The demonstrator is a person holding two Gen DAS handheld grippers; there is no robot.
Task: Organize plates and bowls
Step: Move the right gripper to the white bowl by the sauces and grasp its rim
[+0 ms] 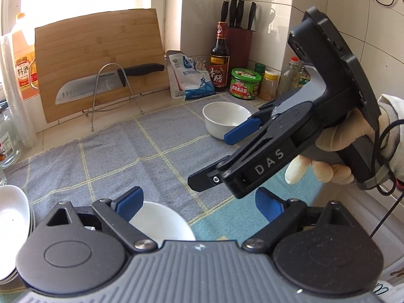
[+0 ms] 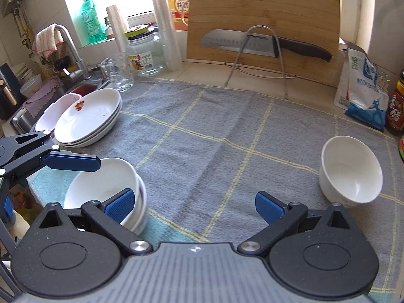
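Observation:
A stack of white bowls sits on the grey checked cloth at the near left; it also shows in the left wrist view. A single white bowl stands at the right, seen in the left wrist view at the back. A stack of white plates lies at the far left, and its edge shows in the left wrist view. My left gripper is open and empty over the stacked bowls. My right gripper is open and empty above the cloth.
A bamboo cutting board with a knife on a wire stand leans on the back wall. Jars, sauce bottles and a knife block fill the right corner. A glass jar, cup and sink faucet are at the left.

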